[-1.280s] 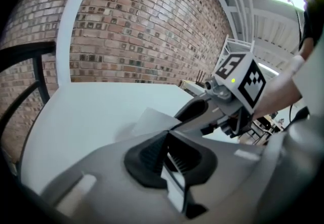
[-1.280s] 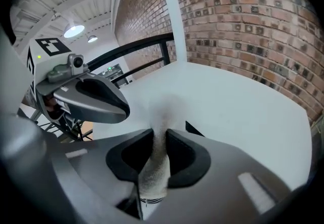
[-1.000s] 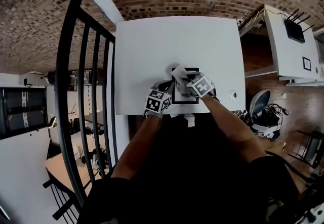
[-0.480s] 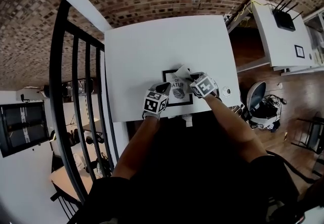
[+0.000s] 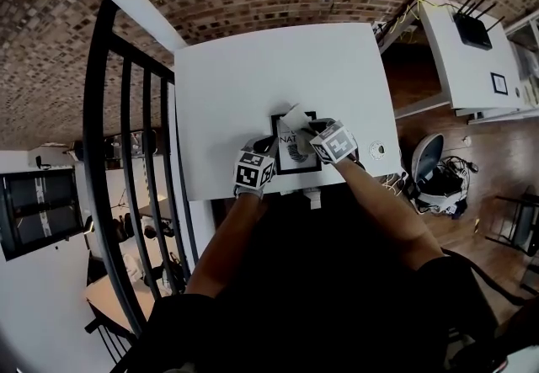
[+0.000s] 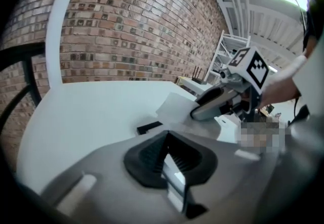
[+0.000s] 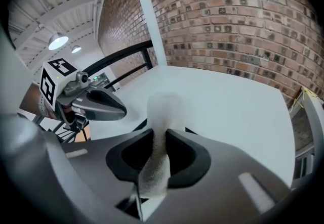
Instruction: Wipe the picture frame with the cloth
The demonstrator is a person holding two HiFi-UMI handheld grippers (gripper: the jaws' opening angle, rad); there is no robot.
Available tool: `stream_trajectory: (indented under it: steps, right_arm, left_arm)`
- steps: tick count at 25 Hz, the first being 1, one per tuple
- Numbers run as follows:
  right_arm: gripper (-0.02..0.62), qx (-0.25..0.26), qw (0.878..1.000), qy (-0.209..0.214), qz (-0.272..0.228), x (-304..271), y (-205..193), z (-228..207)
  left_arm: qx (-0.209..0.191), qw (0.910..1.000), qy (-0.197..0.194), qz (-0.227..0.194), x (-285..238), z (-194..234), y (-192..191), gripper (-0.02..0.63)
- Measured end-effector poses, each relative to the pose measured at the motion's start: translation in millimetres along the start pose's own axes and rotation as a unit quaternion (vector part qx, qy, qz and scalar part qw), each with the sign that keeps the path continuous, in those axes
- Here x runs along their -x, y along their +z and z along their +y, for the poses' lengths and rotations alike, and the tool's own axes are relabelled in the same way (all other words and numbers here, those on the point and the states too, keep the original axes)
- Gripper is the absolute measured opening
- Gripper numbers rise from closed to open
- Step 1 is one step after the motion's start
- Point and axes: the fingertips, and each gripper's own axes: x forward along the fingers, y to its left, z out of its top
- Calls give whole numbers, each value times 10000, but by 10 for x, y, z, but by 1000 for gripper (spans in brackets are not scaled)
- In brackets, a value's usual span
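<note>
- where is the picture frame [image 5: 295, 157] now, and why there?

- it lies flat on the white table [image 5: 253, 77], close to the near edge, just in front of the person. i think this place lets both grippers reach it from above without stretching.

- and the cloth [image 7: 162, 112]?

- the right gripper [image 7: 161, 134] has its jaws closed on it. the cloth is pinched in the middle and a soft white end stands out in front of the tips. in the head view this free end [image 5: 294, 118] is over the far part of the frame. i judge it is held this way so that the loose part, not the hard jaws, rubs the surface.

- what does the left gripper [image 6: 167, 139] do?

- its jaws are together and i see nothing clearly between them. its tip [image 5: 271, 145] is at the left edge of the frame, and a black corner [image 6: 149, 128] shows just beyond it. probably it steadies the frame so the frame does not slide during wiping, but i cannot tell if it really presses on it.

- any risk?

- the frame is near the table edge, so a strong stroke toward the person could push it off.
</note>
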Motion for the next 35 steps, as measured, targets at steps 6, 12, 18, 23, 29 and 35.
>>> stream_trajectory:
  steps: [6,12,18,23,29,35]
  right_arm:
    - [78,425,9977,504,178,-224,25,621]
    - [78,683,9927,793,597,-581,-291,812]
    - [78,530,9938,434,875,-491,-442,549]
    - [78,504,9934,273,998,-321,-585,364]
    - [80,399,9938,104,1033,-185,-734,121]
    - [80,162,9947,-97,1011,-52,-764,-94]
  left_arm:
    - [-46,9998,169,131,128,38,-172,0]
    - [-21,9988,173,452,161,-8,-416,0]
    - [-134,9981,-58,597,78,-146,-484,0]
    - [-238,9976,-142,639,1,-202,-462,0]
    - [-390,9970,-209,637,-72,-274,-395,0]
    - [-406,9965,-259,683,-127,-292,-400,0]
